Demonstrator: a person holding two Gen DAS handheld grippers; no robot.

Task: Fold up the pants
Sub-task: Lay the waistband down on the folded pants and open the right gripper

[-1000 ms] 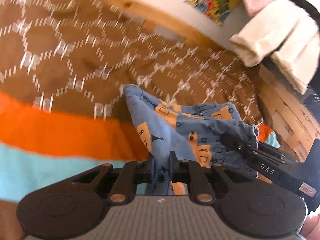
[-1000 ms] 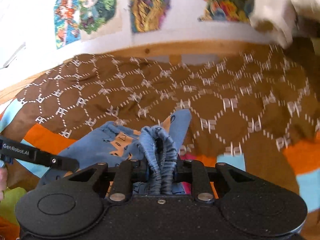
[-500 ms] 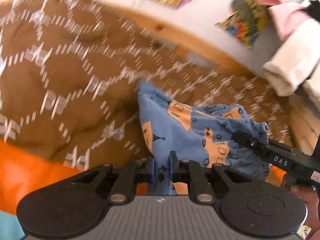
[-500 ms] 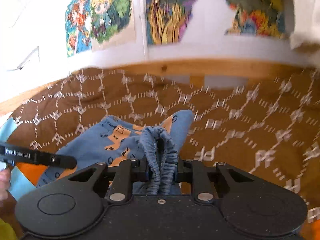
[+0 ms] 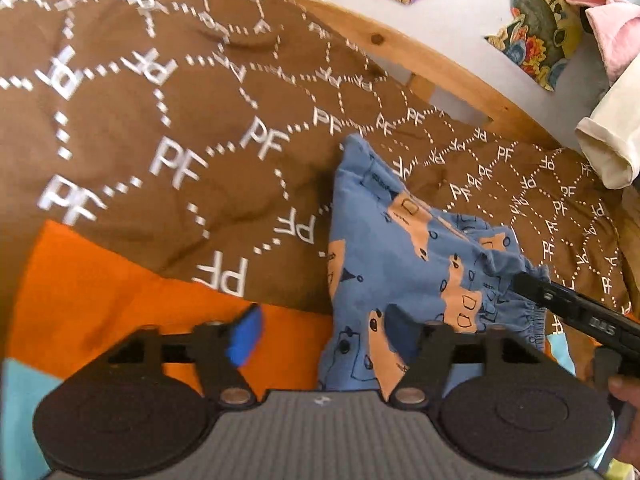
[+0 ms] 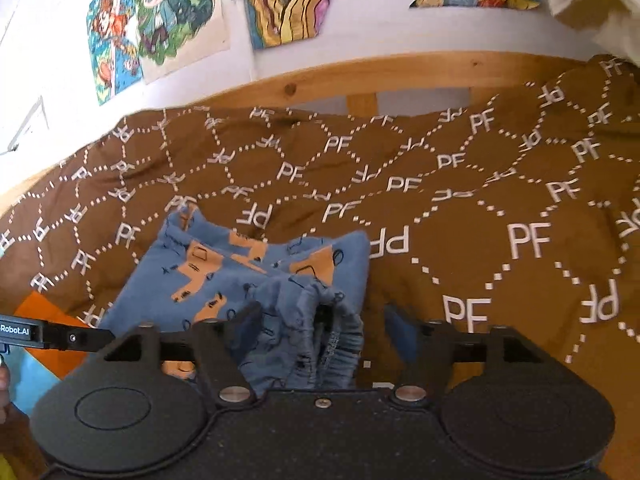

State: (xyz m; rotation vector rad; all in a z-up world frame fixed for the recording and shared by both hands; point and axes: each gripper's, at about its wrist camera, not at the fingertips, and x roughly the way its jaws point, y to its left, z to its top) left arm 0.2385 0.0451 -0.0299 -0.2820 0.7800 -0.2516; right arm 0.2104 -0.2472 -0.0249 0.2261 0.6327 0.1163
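Note:
Small blue pants (image 5: 400,256) with orange animal print lie folded on the brown patterned blanket (image 5: 160,128). My left gripper (image 5: 324,332) is open, its fingers spread either side of the pants' near edge. My right gripper (image 6: 320,332) is open too, with the gathered elastic waistband (image 6: 320,320) lying loose between its fingers. The pants (image 6: 240,268) spread away to the left in the right wrist view. The right gripper's finger (image 5: 576,312) shows at the right of the left wrist view, beside the waistband.
The blanket (image 6: 480,208) has orange (image 5: 100,288) and light blue bands near me. A wooden bed rail (image 6: 360,76) runs along the wall with colourful drawings (image 6: 160,20). Cream and pink clothes (image 5: 608,128) hang at the right.
Both grippers have opened and let go of the pants. The pants now rest further up on the brown part of the blanket.

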